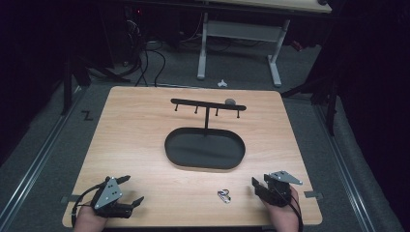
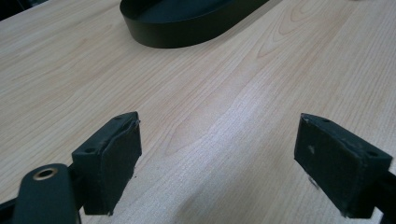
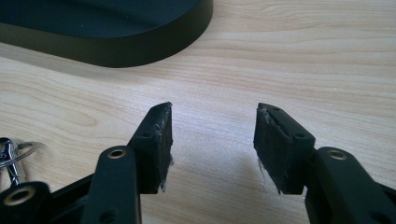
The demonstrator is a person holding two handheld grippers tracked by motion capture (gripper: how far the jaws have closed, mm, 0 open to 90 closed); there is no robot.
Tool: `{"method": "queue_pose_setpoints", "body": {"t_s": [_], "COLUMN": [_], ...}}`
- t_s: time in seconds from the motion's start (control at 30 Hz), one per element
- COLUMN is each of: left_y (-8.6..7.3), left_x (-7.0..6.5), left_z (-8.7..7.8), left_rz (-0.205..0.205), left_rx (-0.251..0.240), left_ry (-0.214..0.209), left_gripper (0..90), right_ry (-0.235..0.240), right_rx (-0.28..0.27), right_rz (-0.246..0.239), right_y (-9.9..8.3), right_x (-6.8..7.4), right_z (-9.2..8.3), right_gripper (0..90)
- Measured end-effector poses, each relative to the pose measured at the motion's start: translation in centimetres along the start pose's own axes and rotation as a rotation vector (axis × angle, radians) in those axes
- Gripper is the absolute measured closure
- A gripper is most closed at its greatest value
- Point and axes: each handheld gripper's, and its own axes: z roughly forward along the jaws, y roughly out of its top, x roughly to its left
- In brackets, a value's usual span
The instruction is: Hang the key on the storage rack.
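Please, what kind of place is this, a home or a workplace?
Probably a lab or workshop set up for recording. A wooden table stands on grey carpet in a dark room, with cables on the floor behind and a white desk frame beyond it.

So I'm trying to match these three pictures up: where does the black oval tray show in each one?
High view: the black oval tray sits mid-table, under the hook stand.
Left gripper view: its rim is at top centre, beyond the open left claw.
Right gripper view: its wall is at top left.
Shared landmark: the wooden table.
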Motion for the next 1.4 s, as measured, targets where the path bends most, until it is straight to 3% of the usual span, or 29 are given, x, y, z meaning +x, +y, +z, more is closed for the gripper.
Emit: {"method": "queue_pose_setpoints", "body": {"t_s": [0.1,0.73,1.2,1.4], "left_y": [0.02,0.02,0.13,0.15], "left_x": [0.00,-0.07,-0.22,-0.16], "left_z": [0.02,0.14,0.30,0.20], "left_rz": [0.000,0.002,0.015,0.017], "left_rx": [0.000,0.003,0.006,0.002], "left_ry": [0.001,-0.011,-0.023,-0.025], "left_gripper": [15.4,15.3,15.3,15.3], "right_ry": [0.006,0.017,-0.004,0.006], "right_rx": [0.002,-0.068,-0.037,-0.016], "right_rz": [0.017,-0.014,-0.055,-0.034], "right_y": [0.01,-0.07,0.26,0.28], "right_x": [-0.03,0.09,0.36,0.51], "right_z": [-0.01,-0.07,-0.42,-0.29], "right_gripper": [45.5,39.6,37.7,35.0]}}
